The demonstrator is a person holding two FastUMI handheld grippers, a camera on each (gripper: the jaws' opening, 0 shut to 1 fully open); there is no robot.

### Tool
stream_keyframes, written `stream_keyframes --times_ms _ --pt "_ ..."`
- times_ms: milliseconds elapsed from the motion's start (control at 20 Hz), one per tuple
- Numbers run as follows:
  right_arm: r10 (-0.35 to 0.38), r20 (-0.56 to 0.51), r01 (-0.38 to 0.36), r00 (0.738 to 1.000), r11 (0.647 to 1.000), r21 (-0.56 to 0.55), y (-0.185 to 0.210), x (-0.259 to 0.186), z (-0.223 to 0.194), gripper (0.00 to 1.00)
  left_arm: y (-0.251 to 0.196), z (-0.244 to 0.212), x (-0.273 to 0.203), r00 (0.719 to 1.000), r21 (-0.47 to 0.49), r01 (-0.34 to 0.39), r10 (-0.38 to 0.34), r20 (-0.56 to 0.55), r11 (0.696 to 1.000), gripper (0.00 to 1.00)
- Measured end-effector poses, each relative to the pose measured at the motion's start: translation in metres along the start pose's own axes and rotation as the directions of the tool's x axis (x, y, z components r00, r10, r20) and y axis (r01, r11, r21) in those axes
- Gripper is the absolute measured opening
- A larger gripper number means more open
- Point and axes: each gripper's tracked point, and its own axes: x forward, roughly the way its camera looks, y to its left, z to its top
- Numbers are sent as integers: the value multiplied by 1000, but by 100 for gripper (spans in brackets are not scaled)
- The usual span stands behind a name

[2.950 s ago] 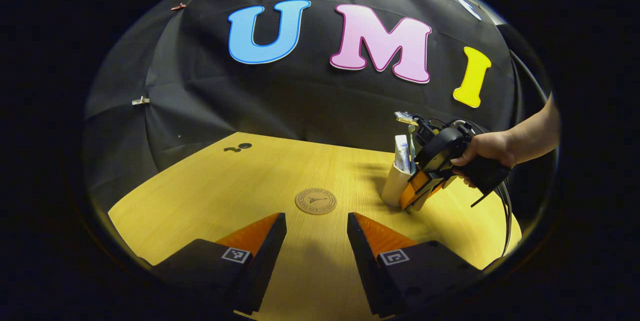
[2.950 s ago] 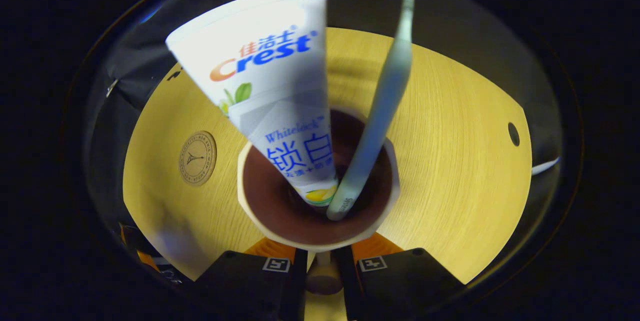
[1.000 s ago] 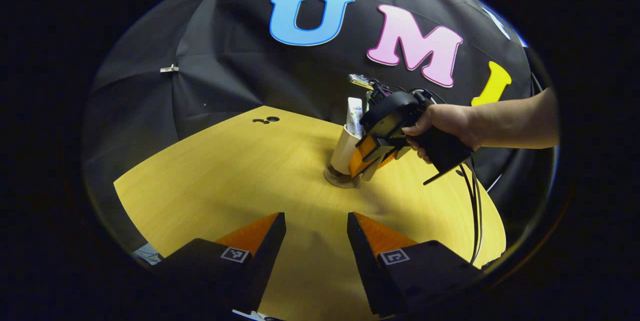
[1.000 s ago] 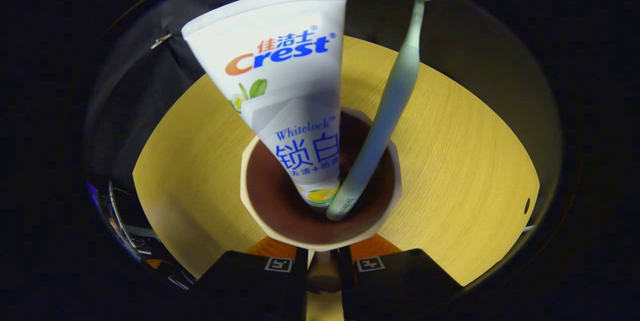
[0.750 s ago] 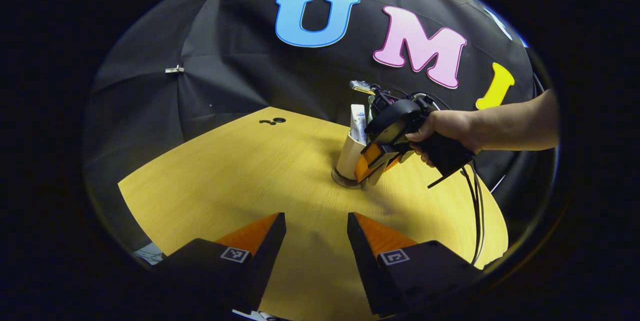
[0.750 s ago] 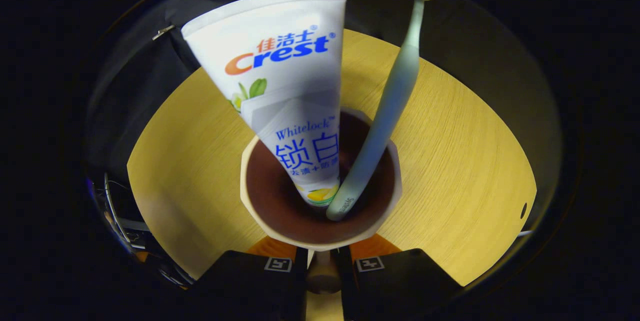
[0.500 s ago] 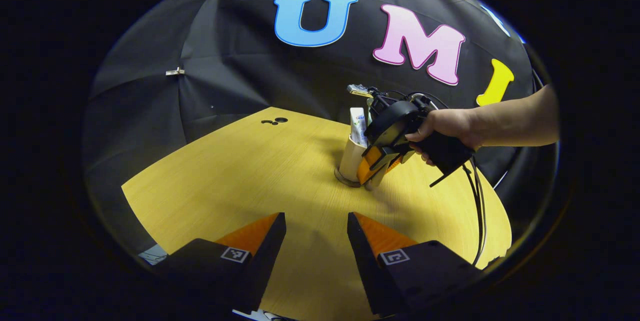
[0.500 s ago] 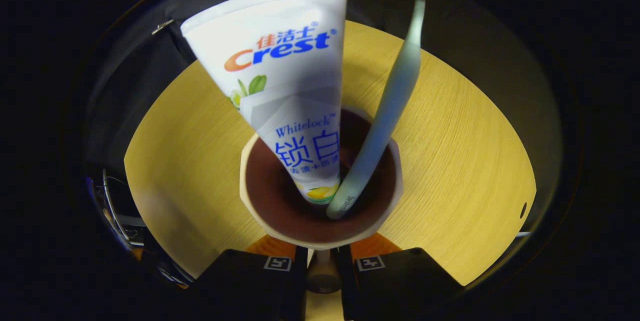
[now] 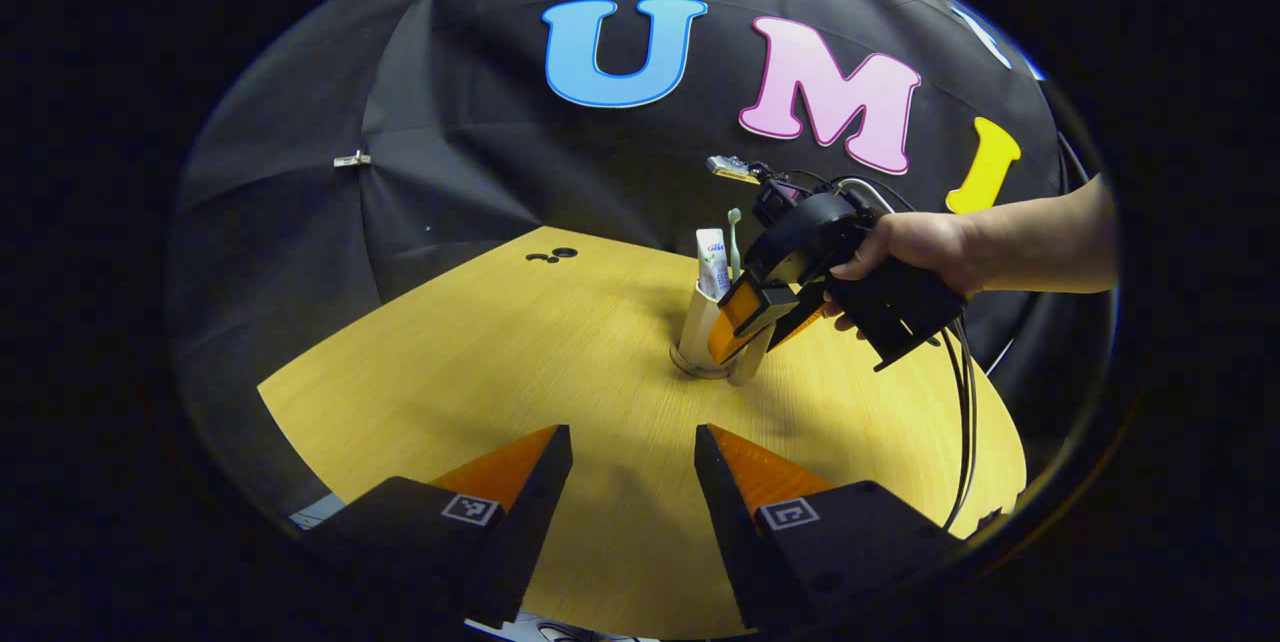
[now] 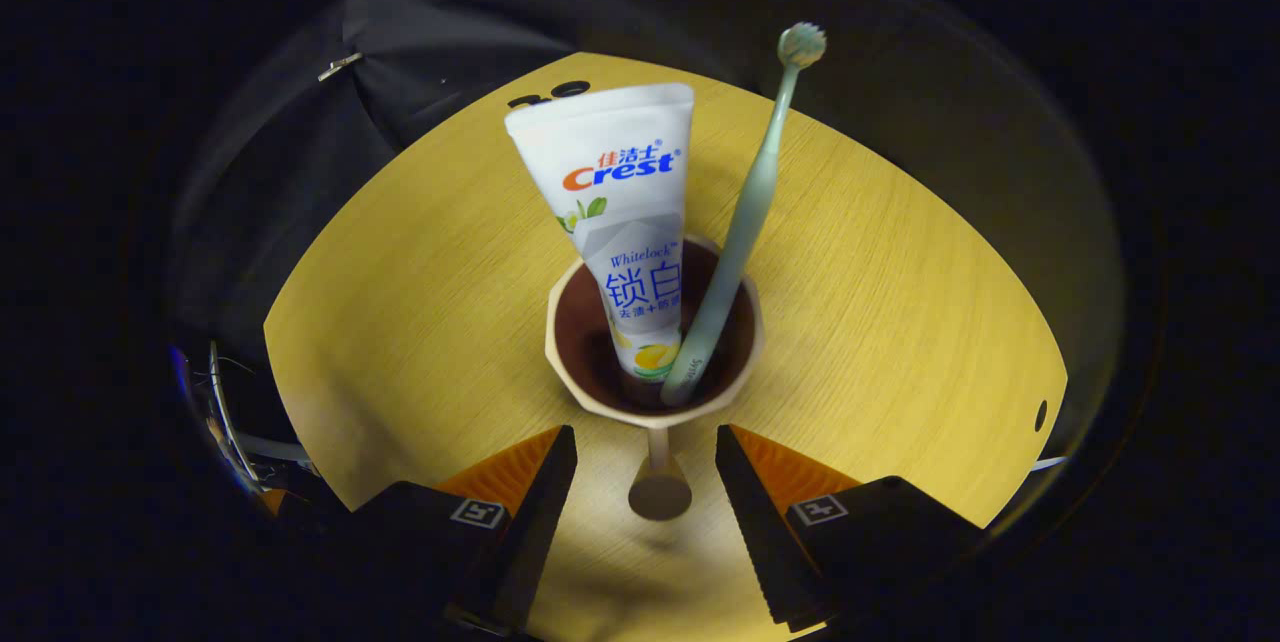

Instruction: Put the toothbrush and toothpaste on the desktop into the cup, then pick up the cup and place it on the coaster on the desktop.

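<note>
From my left claw (image 9: 633,452) I look across the yellow wooden bench (image 9: 480,362); its fingers stand wide apart at the bottom of the left gripper view, low over bare wood and gripping nothing. Farther out, just right of the middle, I see the cream cup (image 9: 700,330) standing upright on the round coaster (image 9: 690,365), whose edge peeks out at the cup's foot. The white toothpaste tube (image 9: 711,262) and the pale green toothbrush (image 9: 734,240) stick up out of the cup side by side. Just to the right of the cup sits my right claw (image 9: 752,322), tilted down toward the cup's handle side, with a hand (image 9: 915,247) wrapped around its grip and a cable (image 9: 962,422) trailing down from it. Whether its fingers touch the cup from here I cannot tell. In the right gripper view the answer is plain: the right claw (image 10: 646,452) is spread wide, and the cup's handle (image 10: 659,482) lies in the gap between the fingers, touching neither. Beyond it the cup (image 10: 590,392) shows its dark brown inside, with the toothpaste tube (image 10: 625,222) leaning at the left and the toothbrush (image 10: 745,212) leaning at the right, bristle head up, both with their lower ends at the cup's bottom. The bench (image 10: 900,322) spreads around it.
</note>
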Motion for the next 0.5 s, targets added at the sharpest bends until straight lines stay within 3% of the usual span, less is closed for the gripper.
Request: stream_keyframes --times_ms 50,100,350,450,500 --pt "-6 21 6 1000 1000 9 -1 -9 1 90 0 2 -5 1000 18 4 -4 8 1000 80" --pt "-17 47 16 999 1000 21 -2 -20 3 99 1 7 -11 1000 42 6 -6 21 999 80" --pt "-66 202 43 977 992 114 -5 -94 5 97 2 20 -38 997 82 55 -59 50 995 81" --pt "-104 255 68 961 987 149 -5 -121 -3 97 -4 26 -49 992 87 102 -108 65 991 84" --pt "-120 280 76 952 984 163 -5 -135 -9 97 -7 30 -54 989 92 123 -130 74 988 92"
